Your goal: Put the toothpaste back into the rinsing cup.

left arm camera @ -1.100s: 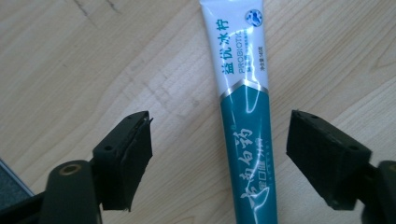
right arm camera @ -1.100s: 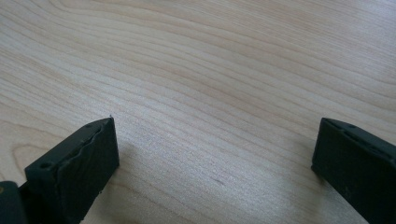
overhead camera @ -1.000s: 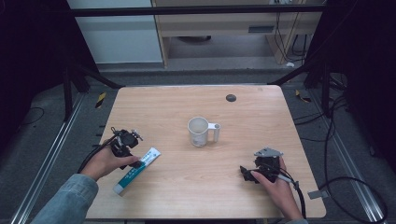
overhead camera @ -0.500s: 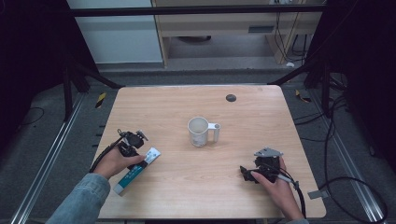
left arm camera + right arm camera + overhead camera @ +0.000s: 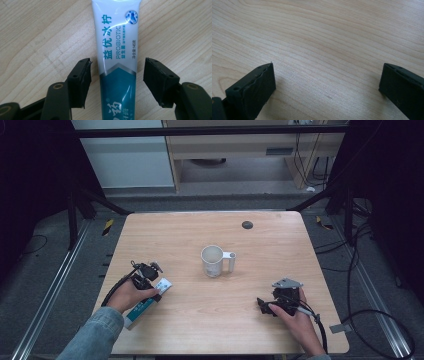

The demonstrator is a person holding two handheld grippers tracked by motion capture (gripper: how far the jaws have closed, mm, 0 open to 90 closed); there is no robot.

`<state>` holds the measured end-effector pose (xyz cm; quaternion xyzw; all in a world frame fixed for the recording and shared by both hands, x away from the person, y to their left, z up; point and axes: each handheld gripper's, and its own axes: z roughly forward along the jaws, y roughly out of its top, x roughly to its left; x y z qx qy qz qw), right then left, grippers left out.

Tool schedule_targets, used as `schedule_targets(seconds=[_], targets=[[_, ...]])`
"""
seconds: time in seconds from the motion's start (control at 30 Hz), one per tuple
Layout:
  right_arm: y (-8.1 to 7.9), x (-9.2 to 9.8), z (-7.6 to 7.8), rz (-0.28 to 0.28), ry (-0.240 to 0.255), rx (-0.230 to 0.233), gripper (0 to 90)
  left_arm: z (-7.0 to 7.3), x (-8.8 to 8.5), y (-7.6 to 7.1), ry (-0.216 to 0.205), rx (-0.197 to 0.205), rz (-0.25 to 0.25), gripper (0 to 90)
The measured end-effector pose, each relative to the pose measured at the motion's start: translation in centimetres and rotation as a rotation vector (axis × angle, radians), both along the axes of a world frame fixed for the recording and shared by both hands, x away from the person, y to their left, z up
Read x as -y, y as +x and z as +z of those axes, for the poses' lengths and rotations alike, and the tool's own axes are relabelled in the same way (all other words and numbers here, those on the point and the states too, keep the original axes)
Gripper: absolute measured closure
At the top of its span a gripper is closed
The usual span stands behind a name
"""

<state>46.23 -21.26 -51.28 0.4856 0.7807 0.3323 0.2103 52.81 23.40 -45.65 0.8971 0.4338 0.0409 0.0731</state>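
Observation:
A white and teal toothpaste tube (image 5: 141,308) lies flat near the table's front left corner. My left gripper (image 5: 150,282) is lowered over the tube's far, white end. In the left gripper view the tube (image 5: 117,45) runs lengthwise between the jaws of my left gripper (image 5: 117,62). The jaws have just been closing on the tube, and a narrow strip of wood still shows on each side of it, so the pads are off it. My right gripper (image 5: 264,305) rests low at the front right, and my right gripper (image 5: 327,70) stands open over bare wood.
A white mug (image 5: 213,261) stands upright mid-table with its handle to the right. A small black disc (image 5: 247,224) sits near the far edge. The wooden table (image 5: 280,255) is ringed by dark floor, cables and metal rails.
My left gripper has moved right and down onto the tube's white end, and its jaws have narrowed around the tube. The right gripper has stayed where it was.

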Motion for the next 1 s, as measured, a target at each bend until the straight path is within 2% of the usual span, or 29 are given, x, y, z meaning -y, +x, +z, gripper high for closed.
schedule_targets(seconds=[0.7, 1.0], targets=[[0.0, 0.0, 0.0, 0.0, 0.0, 0.0, 0.7, -0.38, 0.26, 0.25, 0.027, -0.001, -0.002, 47.3], [0.0, 0.0, 0.0, 0.0, 0.0, 0.0, 0.7, -0.54, 0.24, 0.19, 0.017, -0.004, 0.004, 50.0]])
